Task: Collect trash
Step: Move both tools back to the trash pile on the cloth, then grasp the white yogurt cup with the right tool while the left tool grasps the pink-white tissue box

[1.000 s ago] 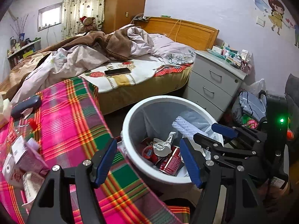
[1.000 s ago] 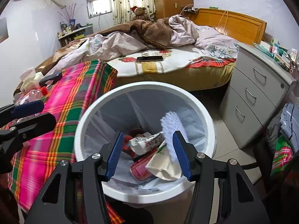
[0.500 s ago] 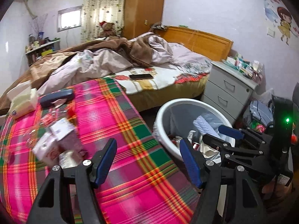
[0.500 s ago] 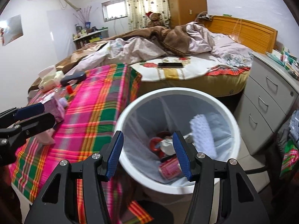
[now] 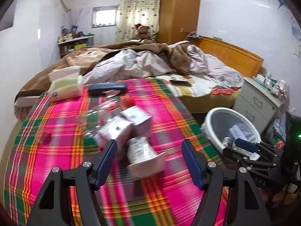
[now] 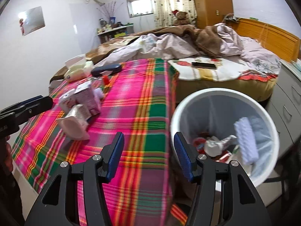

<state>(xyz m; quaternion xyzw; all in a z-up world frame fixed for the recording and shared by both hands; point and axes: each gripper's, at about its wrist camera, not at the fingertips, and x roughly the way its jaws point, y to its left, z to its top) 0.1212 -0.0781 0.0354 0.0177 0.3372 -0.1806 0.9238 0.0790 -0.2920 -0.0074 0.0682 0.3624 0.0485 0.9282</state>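
Lying on its side on the plaid cloth, a white plastic cup with a printed label is blurred; its long axis runs toward the left camera, wide end nearest. Pale pink cartons crowd just behind it. Spread wide and empty, the left gripper hovers around the cup without touching. Beside the table stands the white bin, trash inside; the right gripper hangs released near its rim.

Tabletop cartons motion-blurred, labels unreadable; bin bottom hidden behind right gripper.
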